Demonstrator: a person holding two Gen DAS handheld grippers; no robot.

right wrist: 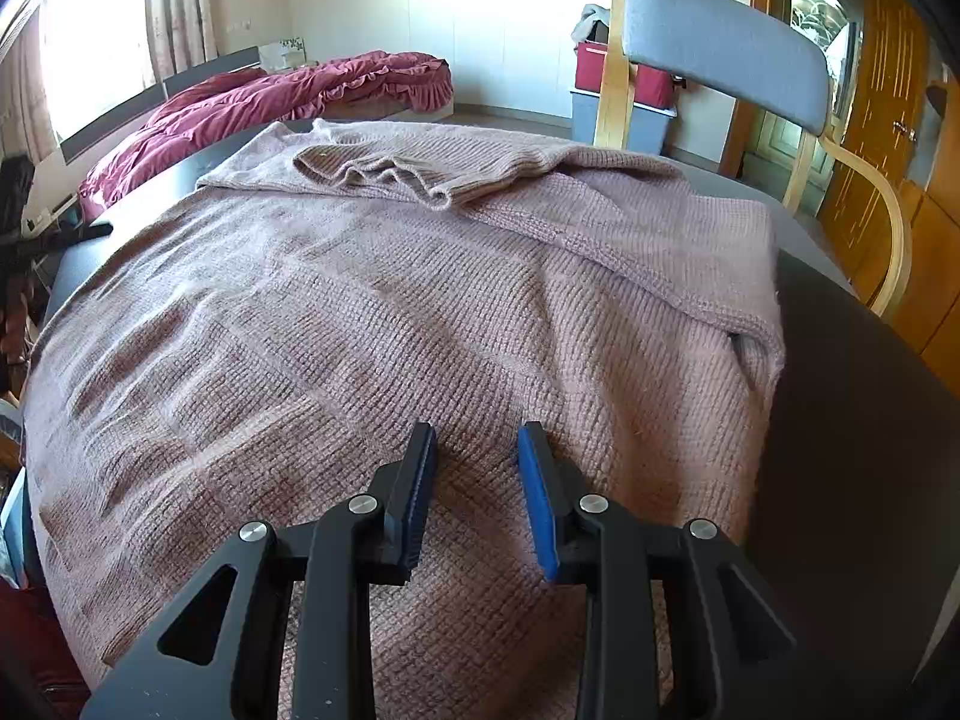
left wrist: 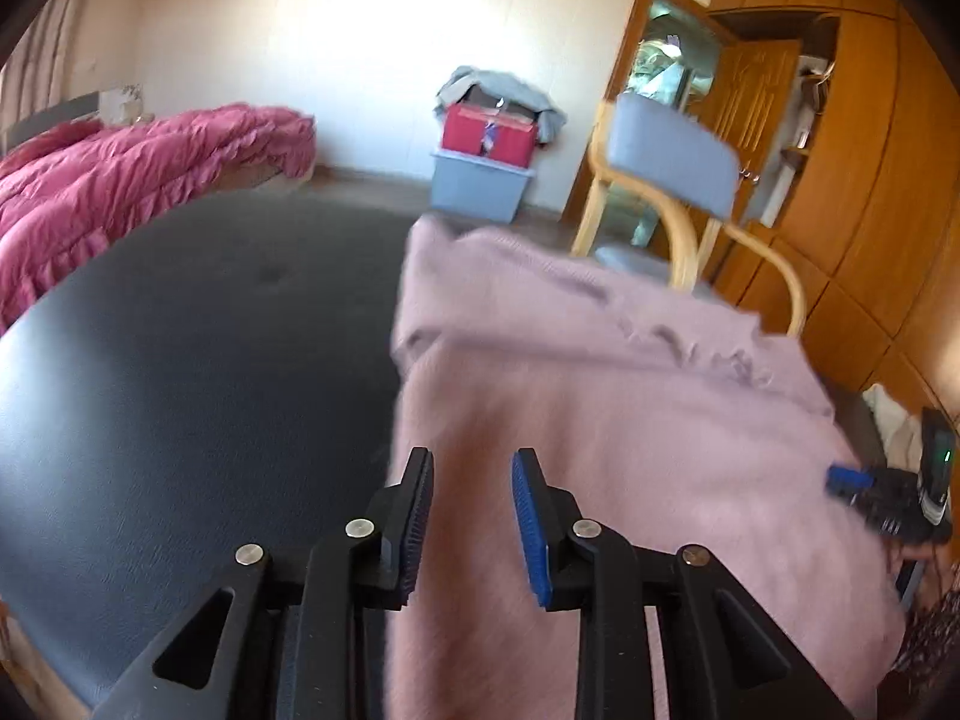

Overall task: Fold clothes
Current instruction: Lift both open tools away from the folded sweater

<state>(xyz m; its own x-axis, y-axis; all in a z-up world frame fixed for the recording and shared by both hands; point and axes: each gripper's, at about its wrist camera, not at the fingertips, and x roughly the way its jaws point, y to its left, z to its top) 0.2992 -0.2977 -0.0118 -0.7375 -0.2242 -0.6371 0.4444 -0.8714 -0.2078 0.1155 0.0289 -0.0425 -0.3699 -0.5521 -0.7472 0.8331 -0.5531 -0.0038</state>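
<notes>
A pink knitted sweater (right wrist: 372,312) lay spread across a dark table (right wrist: 864,420), its body flat and one sleeve (right wrist: 420,168) doubled across the far end, the cuff bunched in loose ripples near the middle. The right side edge ran straight along the table, with a layer turned in over the body there, which suggested a garment at least partly folded; whether more folds were due could not be judged from how it lay.

The right gripper (right wrist: 477,441) hung low over the near part of the sweater, its jaws apart and nothing between them, a stance that would suit either pressing the knit flat or reaching for a fresh hold. The left gripper (left wrist: 471,468) was likewise spread and empty, poised over the sweater's left edge where cloth met bare tabletop, a likely place from which to pinch that side. Its view was blurred, so the cloth's detail there was hard to read.

Beyond the table stood a grey-backed wooden chair (right wrist: 720,42), a bed with a crumpled red quilt (right wrist: 288,90) and stacked storage boxes (left wrist: 483,162) against the wall.
</notes>
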